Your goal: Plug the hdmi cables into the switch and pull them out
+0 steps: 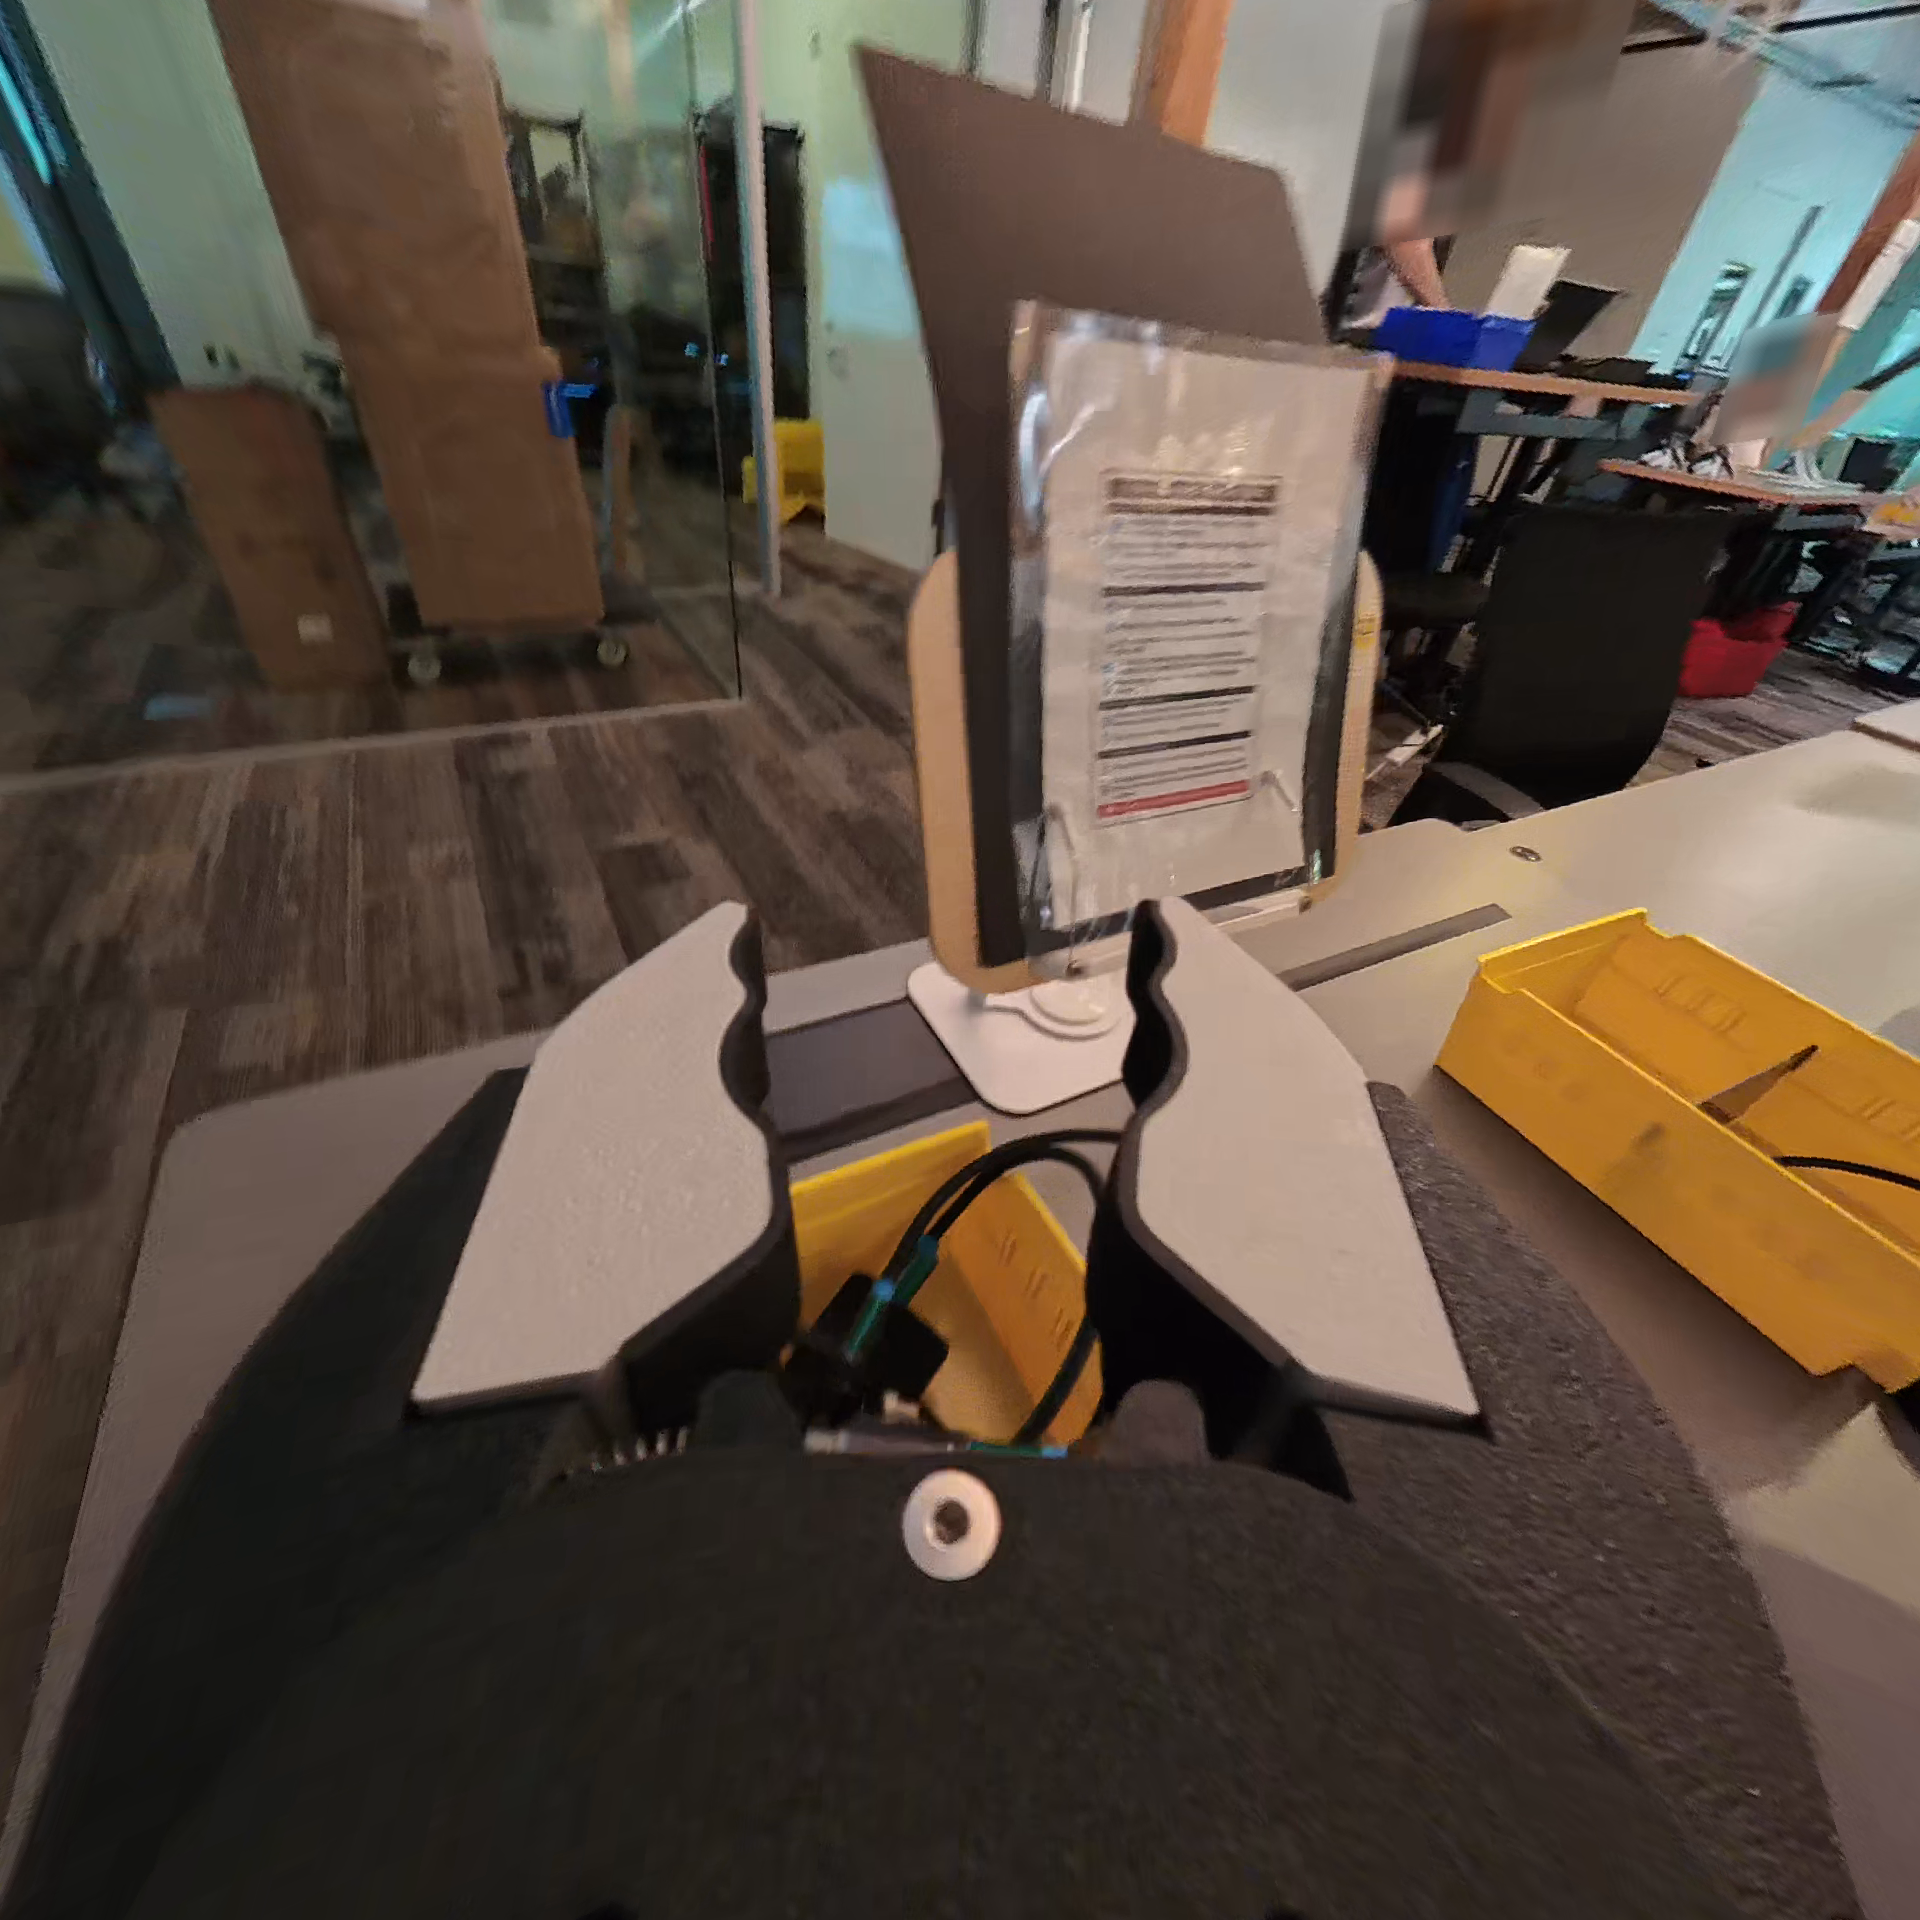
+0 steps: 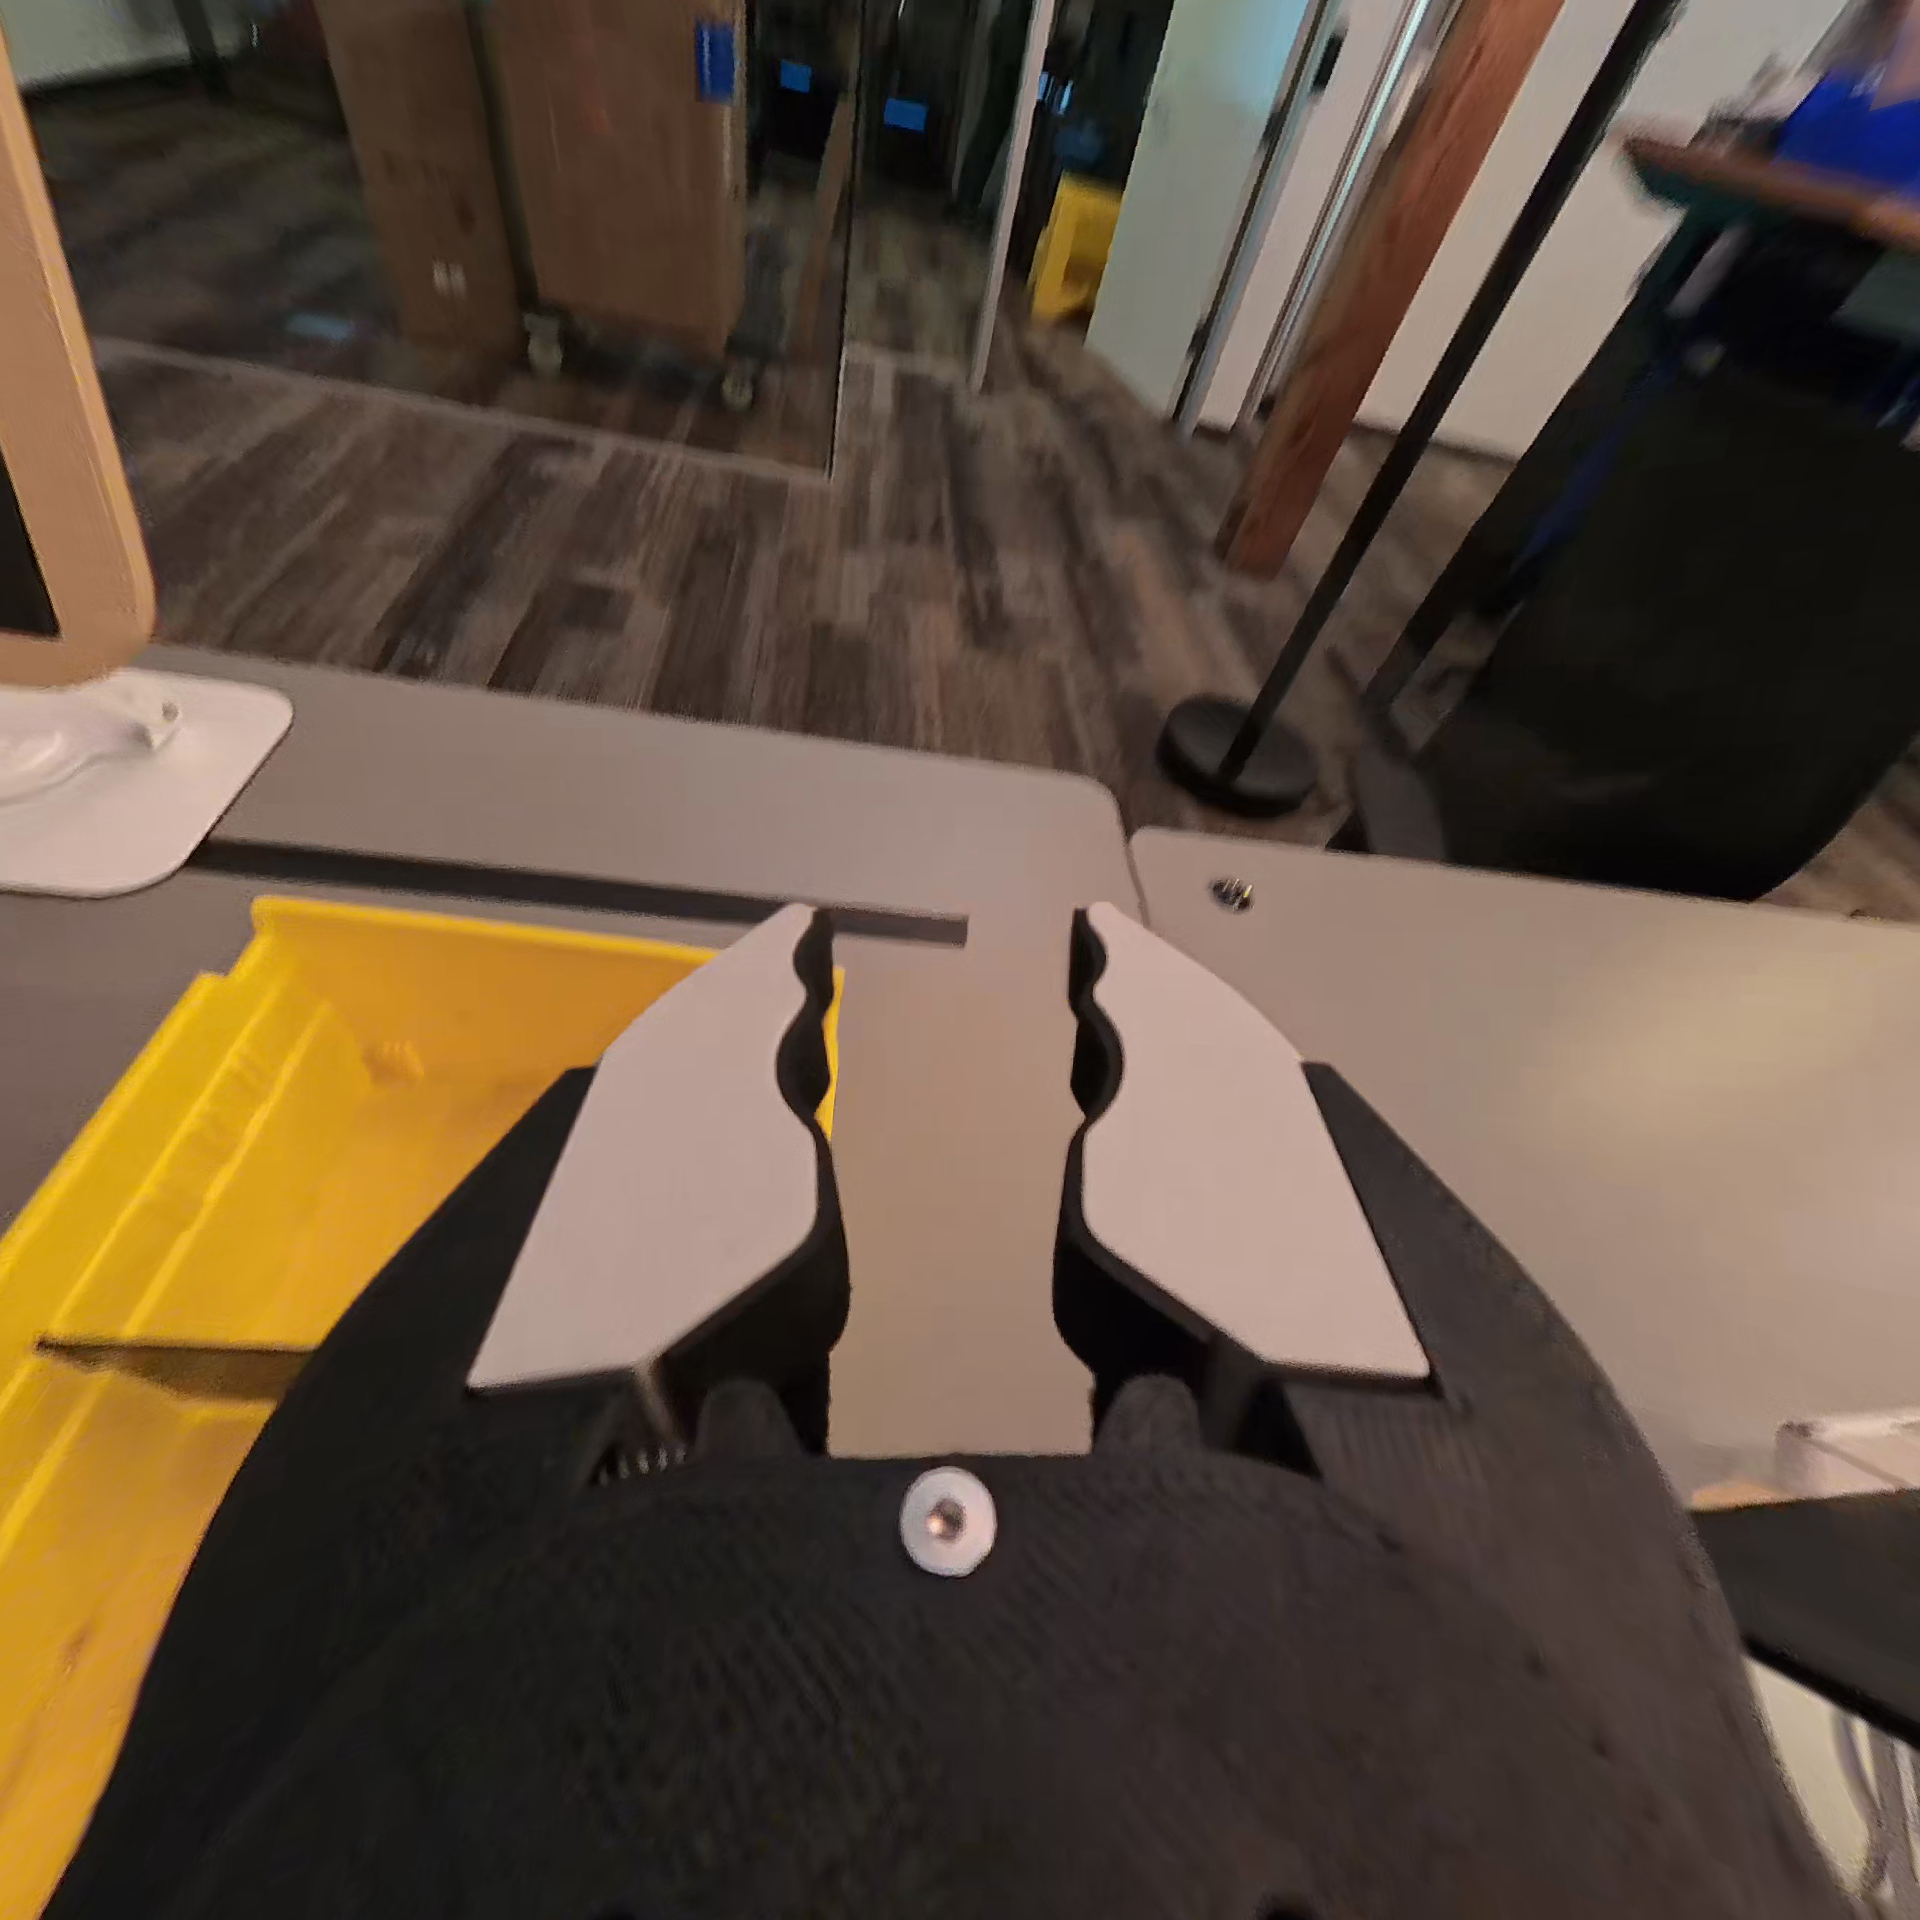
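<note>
We hold both claws spread, empty: left claw over binned hdmi cables for pickup, right claw above table.

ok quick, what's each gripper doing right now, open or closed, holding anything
Left gripper: open, empty, over a yellow bin holding black cables.
Right gripper: open, empty, over bare table.
</note>
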The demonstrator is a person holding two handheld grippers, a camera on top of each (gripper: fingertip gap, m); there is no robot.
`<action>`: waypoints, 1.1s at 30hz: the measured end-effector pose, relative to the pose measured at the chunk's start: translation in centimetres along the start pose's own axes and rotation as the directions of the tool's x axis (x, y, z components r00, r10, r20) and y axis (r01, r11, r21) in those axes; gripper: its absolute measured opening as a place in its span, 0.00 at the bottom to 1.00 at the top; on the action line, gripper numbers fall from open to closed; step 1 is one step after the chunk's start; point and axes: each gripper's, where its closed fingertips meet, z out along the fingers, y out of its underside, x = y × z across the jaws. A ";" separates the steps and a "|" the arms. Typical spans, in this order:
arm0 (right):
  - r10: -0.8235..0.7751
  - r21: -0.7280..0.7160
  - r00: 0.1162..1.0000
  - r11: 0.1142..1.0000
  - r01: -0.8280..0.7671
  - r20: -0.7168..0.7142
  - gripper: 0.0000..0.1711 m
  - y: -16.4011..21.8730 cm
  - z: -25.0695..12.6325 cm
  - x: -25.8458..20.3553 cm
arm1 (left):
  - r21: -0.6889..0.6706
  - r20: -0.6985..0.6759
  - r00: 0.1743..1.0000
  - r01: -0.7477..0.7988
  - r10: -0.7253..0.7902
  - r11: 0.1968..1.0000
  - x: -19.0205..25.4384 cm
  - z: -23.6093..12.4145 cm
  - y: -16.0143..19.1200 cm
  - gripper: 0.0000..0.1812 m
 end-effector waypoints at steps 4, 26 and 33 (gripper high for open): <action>-0.014 0.165 0.998 0.986 0.023 -0.057 0.30 -3.4 -1.2 -1.3 | 0.093 0.000 0.987 -0.159 0.160 0.983 5.3 1.6 -0.6 0.40; -0.043 0.314 0.950 0.938 0.145 -0.309 0.54 -6.7 -2.4 -9.1 | -0.149 -0.036 0.879 -0.476 0.476 0.867 21.7 12.1 10.9 0.58; -0.034 0.277 0.947 0.953 0.127 -0.318 0.55 -5.2 -1.7 -8.1 | -0.171 0.038 0.889 -0.445 0.457 0.879 20.1 13.5 12.3 0.58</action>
